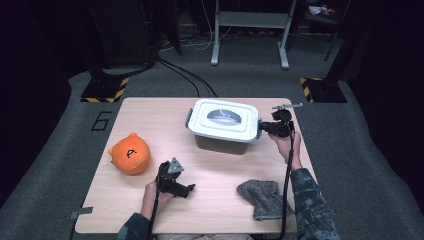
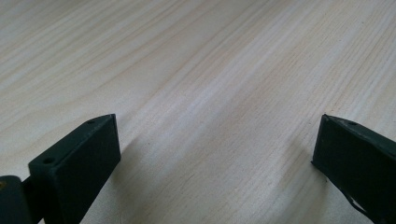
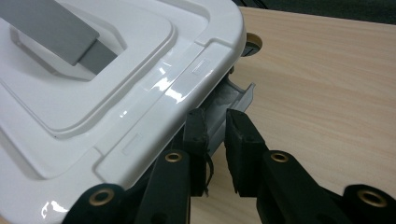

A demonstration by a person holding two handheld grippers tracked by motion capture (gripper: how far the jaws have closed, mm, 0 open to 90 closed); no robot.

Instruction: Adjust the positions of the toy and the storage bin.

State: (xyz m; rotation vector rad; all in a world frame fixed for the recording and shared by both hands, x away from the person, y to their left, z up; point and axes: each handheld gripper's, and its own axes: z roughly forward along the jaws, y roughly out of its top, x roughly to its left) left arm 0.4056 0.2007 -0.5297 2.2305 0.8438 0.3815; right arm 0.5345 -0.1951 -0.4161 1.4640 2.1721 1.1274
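Our left tongs (image 2: 215, 154) rest open over the bare table (image 2: 196, 70). At the far right of the table, our right tongs (image 3: 215, 135) pinch the grey side latch (image 3: 233, 100) of the white lidded box (image 1: 223, 125). We judge it stiff, slick plastic, best gripped by that latch. No writing readable on it.

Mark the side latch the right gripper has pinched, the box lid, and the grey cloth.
side latch (image 3: 233, 95), right gripper view, its grey flap above the jaws.
box lid (image 1: 205, 116), high view, white top left of handle.
grey cloth (image 1: 260, 197), high view, its middle.
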